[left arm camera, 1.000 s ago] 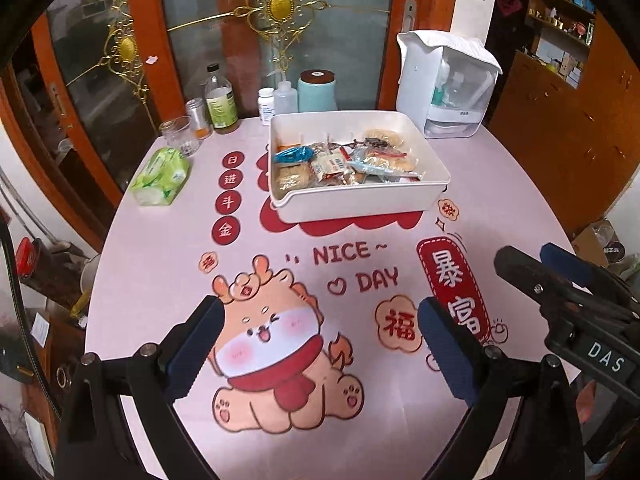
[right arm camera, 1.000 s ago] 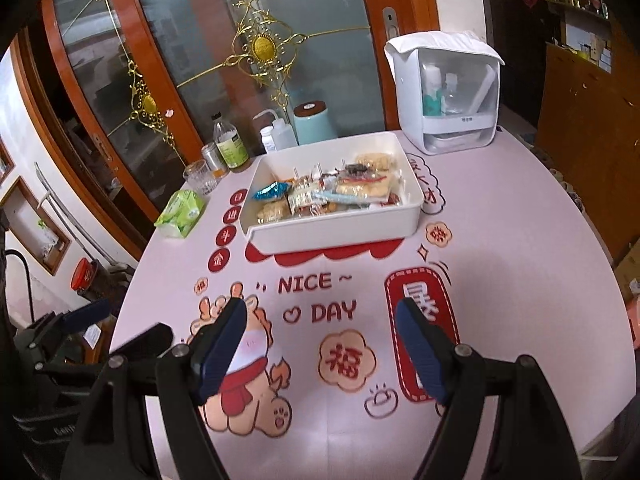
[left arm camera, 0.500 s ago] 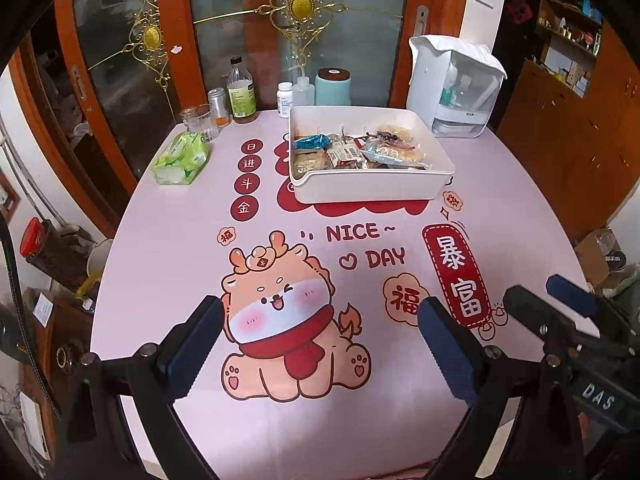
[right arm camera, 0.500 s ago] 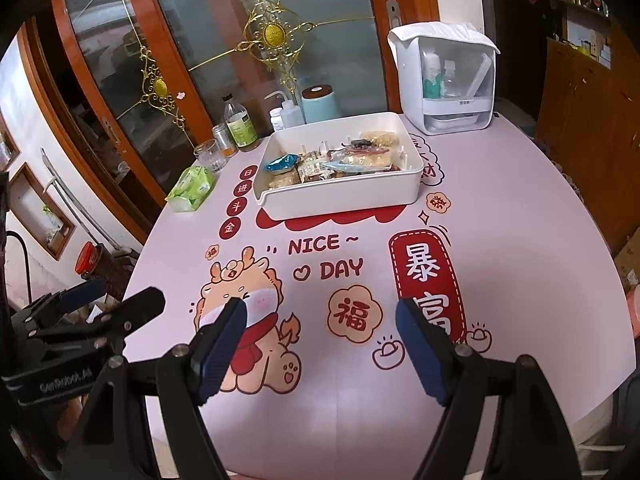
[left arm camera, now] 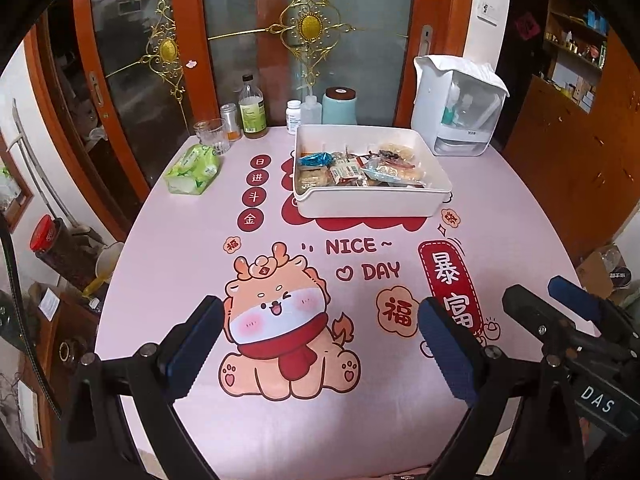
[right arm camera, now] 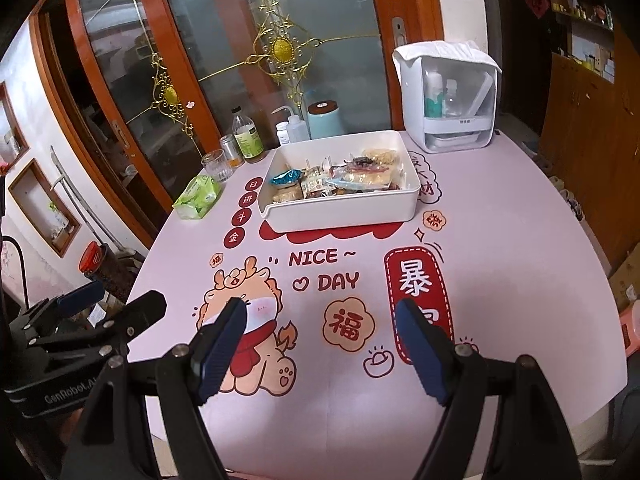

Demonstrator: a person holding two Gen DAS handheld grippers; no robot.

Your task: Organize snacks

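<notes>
A white rectangular tray holding several wrapped snacks stands at the far middle of the round pink table. It also shows in the right wrist view with the snacks inside. My left gripper is open and empty, held above the table's near edge over the dragon print. My right gripper is open and empty, also near the front edge. Each gripper shows at the side of the other's view: the right one, the left one.
A green tissue pack lies at the far left. A glass, bottles, a teal canister and a white dispenser box line the back edge. A glass door stands behind. A wooden cabinet is on the right.
Both grippers have drawn back and up from the tray, which now looks farther away. Both stay open and empty.
</notes>
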